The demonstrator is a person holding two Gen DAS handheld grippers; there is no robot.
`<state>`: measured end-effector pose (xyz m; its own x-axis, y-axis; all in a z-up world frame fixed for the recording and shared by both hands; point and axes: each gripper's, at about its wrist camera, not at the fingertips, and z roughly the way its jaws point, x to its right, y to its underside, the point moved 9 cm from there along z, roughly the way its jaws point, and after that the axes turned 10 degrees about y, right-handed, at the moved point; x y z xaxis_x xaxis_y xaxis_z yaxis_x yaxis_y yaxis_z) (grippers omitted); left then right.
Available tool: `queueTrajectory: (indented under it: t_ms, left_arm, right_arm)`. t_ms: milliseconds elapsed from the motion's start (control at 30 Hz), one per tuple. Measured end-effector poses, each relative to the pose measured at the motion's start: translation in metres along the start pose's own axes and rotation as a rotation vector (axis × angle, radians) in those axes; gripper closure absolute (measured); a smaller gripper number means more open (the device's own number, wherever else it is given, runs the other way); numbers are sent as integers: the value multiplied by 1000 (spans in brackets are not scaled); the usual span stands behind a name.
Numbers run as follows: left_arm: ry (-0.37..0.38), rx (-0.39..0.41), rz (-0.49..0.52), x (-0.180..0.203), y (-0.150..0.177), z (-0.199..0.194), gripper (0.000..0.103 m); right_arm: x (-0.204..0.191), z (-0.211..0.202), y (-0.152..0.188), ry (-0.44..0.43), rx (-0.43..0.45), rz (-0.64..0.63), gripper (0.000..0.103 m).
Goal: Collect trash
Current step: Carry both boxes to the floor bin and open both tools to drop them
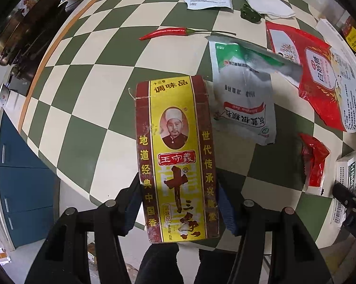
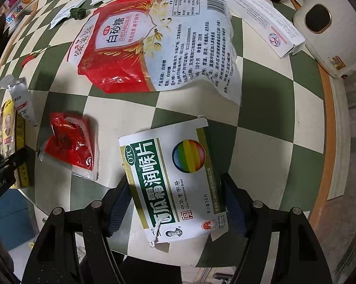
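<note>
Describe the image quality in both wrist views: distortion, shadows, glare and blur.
Left wrist view: strong fisheye bends the checkered tablecloth into a dome; the spice box in the left gripper is sharp; the sachet has a blurred upper flap. Right wrist view: the same bulge; glare on the sugar bag; the lozenge box in the right gripper shadows the cloth.

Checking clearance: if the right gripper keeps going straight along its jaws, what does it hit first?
The right gripper, shut on the lozenge box, points over bare checkered table. Next in line is probably the sugar bag, though depth is unclear in the fisheye view.
</note>
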<state>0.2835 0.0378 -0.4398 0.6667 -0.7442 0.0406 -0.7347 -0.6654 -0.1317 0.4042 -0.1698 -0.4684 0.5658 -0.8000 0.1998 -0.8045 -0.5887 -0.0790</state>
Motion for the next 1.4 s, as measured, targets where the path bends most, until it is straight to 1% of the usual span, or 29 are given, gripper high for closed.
queueTrajectory:
  t_ms: [67, 133, 167, 333, 467, 567, 633, 667, 733, 800, 833, 900, 967, 1000, 1033, 1067, 1100, 1133, 1167, 1200, 1233, 1267, 1300, 1333, 1400]
  left_arm:
    - [-10, 7, -3, 0, 3, -4, 48]
    - [3, 19, 4, -2, 7, -11, 48]
    - [11, 30, 12, -1, 8, -17, 48]
    - [34, 115, 77, -2, 15, -56, 48]
    - [82, 170, 120, -10, 27, -88, 48]
    - [151, 180, 149, -20, 40, -103, 48]
    - [203, 177, 175, -30, 55, -111, 48]
    - [223, 170, 184, -33, 65, -113, 48]
    - [278, 140, 204, -47, 88, -112, 48]
    - [320, 91, 225, -60, 114, -100, 48]
    - [335, 64, 235, -66, 125, -92, 48]
    - [346, -5, 251, -79, 154, -65, 48]
    - [352, -96, 262, -89, 182, -24, 48]
    - [357, -145, 253, -94, 196, 2, 48]
    - [368, -185, 252, -96, 206, 23, 48]
    - [378, -238, 245, -97, 217, 53, 48]
    - [382, -268, 231, -99, 224, 77, 48]
    - [393, -308, 214, -100, 233, 110, 48]
    - [405, -347, 206, -99, 240, 144, 48]
    - [407, -371, 204, -98, 244, 173, 48]
    - [407, -394, 207, -96, 248, 212, 48]
    - [404, -408, 211, -95, 250, 237, 48]
    - [400, -422, 215, -94, 251, 263, 48]
    - [405, -443, 214, -91, 253, 299, 48]
    - [408, -484, 216, -90, 260, 343, 48]
  right_arm:
    - [-4, -4, 1, 0, 2, 1, 30]
    - [-8, -9, -2, -1, 5, 13, 30]
    - [0, -18, -9, -5, 7, 22, 30]
    - [9, -34, 1, -37, 39, 114, 30]
    - [7, -59, 17, -82, 86, 179, 31]
    - [-4, -87, 33, -109, 126, 216, 31]
    - [-17, -112, 48, -121, 151, 244, 31]
    - [-25, -121, 62, -129, 164, 268, 31]
    - [-36, -138, 87, -147, 174, 313, 30]
    - [-54, -142, 118, -162, 179, 368, 30]
    - [-59, -140, 134, -173, 176, 390, 30]
    - [-75, -124, 173, -193, 148, 447, 30]
    - [-92, -92, 207, -195, 91, 465, 30]
    - [-104, -67, 228, -187, 39, 470, 30]
    - [-113, -44, 244, -197, -5, 480, 30]
    - [-120, -26, 256, -205, -36, 488, 30]
    - [-129, 0, 271, -206, -75, 495, 30]
    - [-137, 27, 285, -206, -110, 500, 30]
    - [-143, 48, 294, -210, -133, 505, 30]
    - [-150, 74, 303, -212, -157, 507, 30]
    - [-156, 98, 310, -215, -175, 507, 30]
    - [-164, 132, 317, -220, -190, 509, 30]
    - [-169, 154, 321, -224, -197, 508, 30]
    - [-175, 178, 323, -225, -204, 505, 30]
    - [-188, 231, 326, -239, -219, 496, 30]
